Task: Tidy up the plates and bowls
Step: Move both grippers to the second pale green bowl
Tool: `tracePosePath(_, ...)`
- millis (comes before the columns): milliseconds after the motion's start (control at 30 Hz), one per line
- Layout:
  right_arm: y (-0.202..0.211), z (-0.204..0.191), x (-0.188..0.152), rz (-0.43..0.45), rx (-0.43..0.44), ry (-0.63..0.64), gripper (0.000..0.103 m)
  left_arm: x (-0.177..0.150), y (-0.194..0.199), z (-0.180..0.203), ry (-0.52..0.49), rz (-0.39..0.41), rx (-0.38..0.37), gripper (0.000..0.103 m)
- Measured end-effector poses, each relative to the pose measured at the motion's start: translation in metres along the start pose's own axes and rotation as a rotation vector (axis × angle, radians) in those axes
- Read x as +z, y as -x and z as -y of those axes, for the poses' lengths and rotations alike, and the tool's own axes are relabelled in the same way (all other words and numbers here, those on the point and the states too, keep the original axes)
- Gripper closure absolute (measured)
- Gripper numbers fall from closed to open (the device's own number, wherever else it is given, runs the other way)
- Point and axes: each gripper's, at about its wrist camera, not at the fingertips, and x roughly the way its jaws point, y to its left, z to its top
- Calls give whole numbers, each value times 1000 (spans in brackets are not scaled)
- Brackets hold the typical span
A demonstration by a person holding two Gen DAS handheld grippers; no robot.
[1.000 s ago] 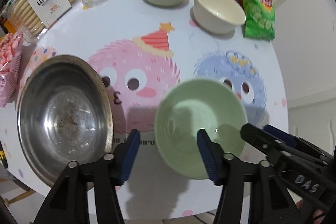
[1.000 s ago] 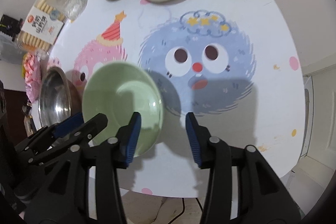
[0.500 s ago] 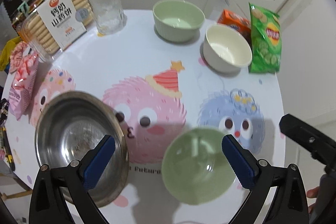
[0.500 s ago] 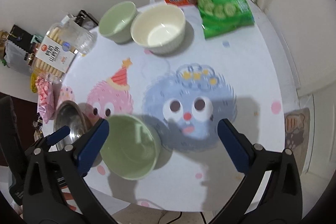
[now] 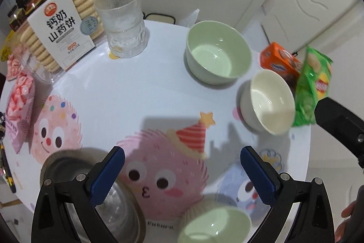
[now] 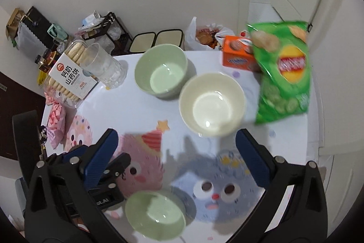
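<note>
A: Where did the near green bowl [image 6: 154, 213] end up?

B: On the table [image 5: 136, 92], at its near edge, just beside the steel bowl [image 5: 122, 206]. A second earlier both tongs had their pads at its rim; now it sat alone, touched by nothing.

A: And the tongs themselves?

B: The left gripper [image 5: 182, 174] and the right gripper [image 6: 176, 156] had just been opening and stood as wide as they go, nothing between the jaws of either. Both views also took in far more of the table than before.

A: So that bowl was placed?

B: I judged so. The far green bowl [image 5: 218, 56] and the cream bowl [image 6: 212, 104] stood touching or nearly so at the back, near the chip bag [image 6: 283, 74], not yet gathered. One of them looked the likely next pick.
</note>
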Motion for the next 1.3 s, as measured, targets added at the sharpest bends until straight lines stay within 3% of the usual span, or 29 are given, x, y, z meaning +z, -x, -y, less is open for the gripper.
tracePosePath(233,-47,-13,49,-48,-23,89,0,44,-28,-6,109,-13,-31,0)
tracePosePath(533,-103,4,98,-126,-45,100,0,89,-65,-6,202,-31,1,4)
tracePosePath(633,-118,8,105,-144,-50,93,0,97,-79,-5,210,-57,7,21)
tracePosePath(700,-126,8,108,-157,-44,88,0,102,-87,-3,206,-68,15,40)
tracePosePath(867,-146,10,108,-203,-53,81,2,105,-99,2,210,-83,-22,59)
tracePosePath(933,-149,12,108,-209,-46,76,17,106,-101,3,207,-84,-23,65)
tracePosePath(1000,-154,14,109,-230,-35,69,50,106,-101,4,203,-83,-27,71)
tracePosePath(1067,-157,15,108,-242,-50,74,68,107,-102,4,209,-81,-41,75)
tracePosePath(1167,-162,17,106,-258,-49,72,73,110,-102,4,208,-83,-61,82)
tracePosePath(1300,-162,17,103,-255,-47,76,91,115,-106,8,188,-79,-63,88)
